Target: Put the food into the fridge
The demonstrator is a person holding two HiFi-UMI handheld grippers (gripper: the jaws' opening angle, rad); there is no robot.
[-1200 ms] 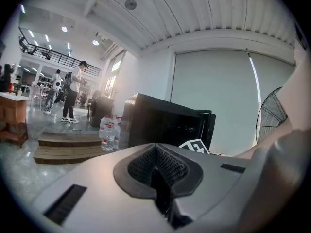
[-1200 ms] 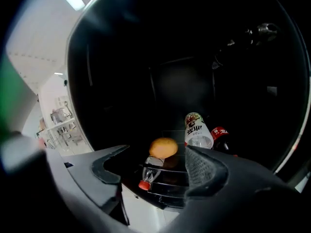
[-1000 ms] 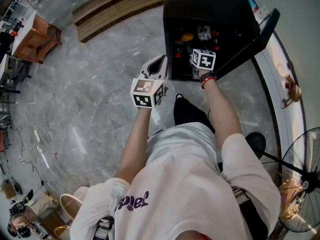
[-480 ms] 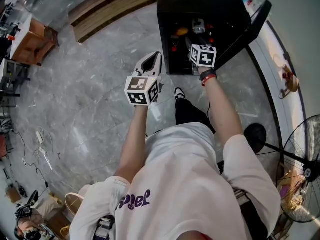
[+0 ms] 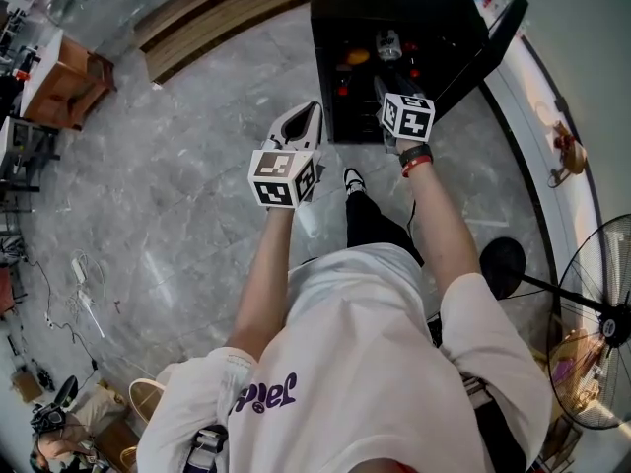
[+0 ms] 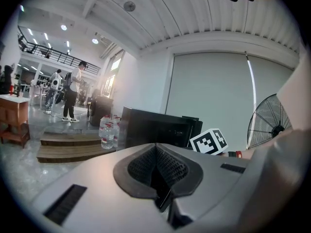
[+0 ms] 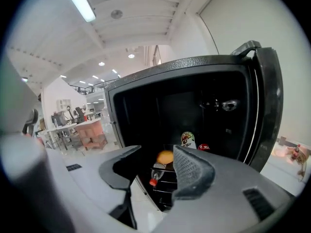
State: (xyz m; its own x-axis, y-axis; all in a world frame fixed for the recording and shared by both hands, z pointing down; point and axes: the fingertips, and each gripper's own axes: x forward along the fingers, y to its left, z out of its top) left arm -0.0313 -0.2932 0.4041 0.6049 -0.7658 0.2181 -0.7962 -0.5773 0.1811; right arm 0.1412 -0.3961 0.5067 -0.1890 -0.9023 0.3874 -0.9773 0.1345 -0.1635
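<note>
The black fridge (image 5: 394,18) stands on the floor with its door (image 5: 483,47) swung open to the right. On its shelves lie an orange (image 7: 165,156), a red-capped bottle (image 7: 156,174) and a can (image 7: 188,140). My right gripper (image 7: 158,153) hovers just outside the fridge opening (image 7: 184,115); its jaws are closing with nothing between them. In the head view the right gripper (image 5: 383,92) points into the fridge. My left gripper (image 5: 301,126) hangs over the floor left of the fridge. The left gripper (image 6: 156,149) is shut and holds nothing.
A wooden step (image 5: 217,13) runs behind the fridge, with water bottles (image 6: 108,132) on it. A standing fan (image 5: 601,363) is at the right by the wall. A wooden table (image 5: 64,77) stands far left. People stand in the distance (image 6: 73,91).
My right gripper has drawn back a little from the fridge opening and its jaws have narrowed. The left gripper has stayed about where it was.
</note>
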